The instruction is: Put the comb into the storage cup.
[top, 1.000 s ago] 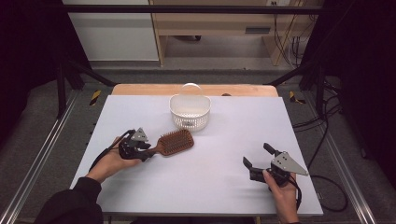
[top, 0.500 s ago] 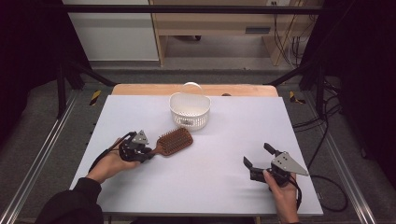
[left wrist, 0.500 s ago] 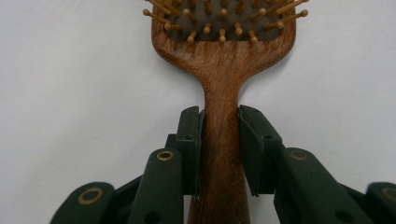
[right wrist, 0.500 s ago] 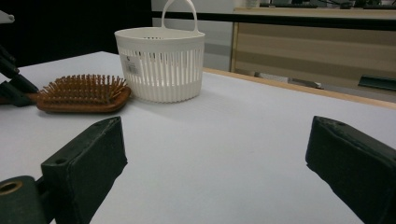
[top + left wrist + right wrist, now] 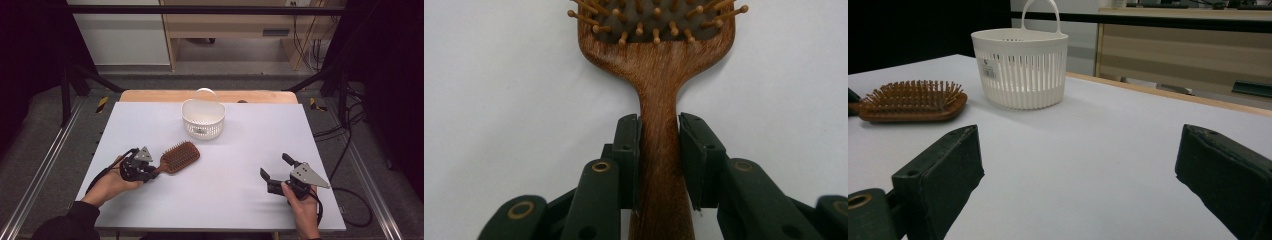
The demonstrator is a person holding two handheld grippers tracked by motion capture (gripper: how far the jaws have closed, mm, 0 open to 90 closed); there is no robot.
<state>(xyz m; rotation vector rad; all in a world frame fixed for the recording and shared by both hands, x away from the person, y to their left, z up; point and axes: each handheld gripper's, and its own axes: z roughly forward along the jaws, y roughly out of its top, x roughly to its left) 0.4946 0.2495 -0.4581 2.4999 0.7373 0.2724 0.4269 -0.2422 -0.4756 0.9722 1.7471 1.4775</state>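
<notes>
change: my left gripper (image 5: 150, 172) has just been closing on the brush (image 5: 176, 157) handle and has shifted slightly toward the basket (image 5: 203, 118); its pads (image 5: 628, 150) now clamp the handle.
brush: flat on the table (image 5: 240, 150), near the basket's front left, bristles up.
right gripper (image 5: 274, 172): jaws wide apart, nothing between, well right of the brush.
room: bare table between brush and my right gripper; the basket sits by the far edge.

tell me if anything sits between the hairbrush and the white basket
Nothing visible does. The hairbrush lies bristles-up with its handle between the jaws of the left gripper, and only bare table separates its head from the white basket farther back.
</notes>
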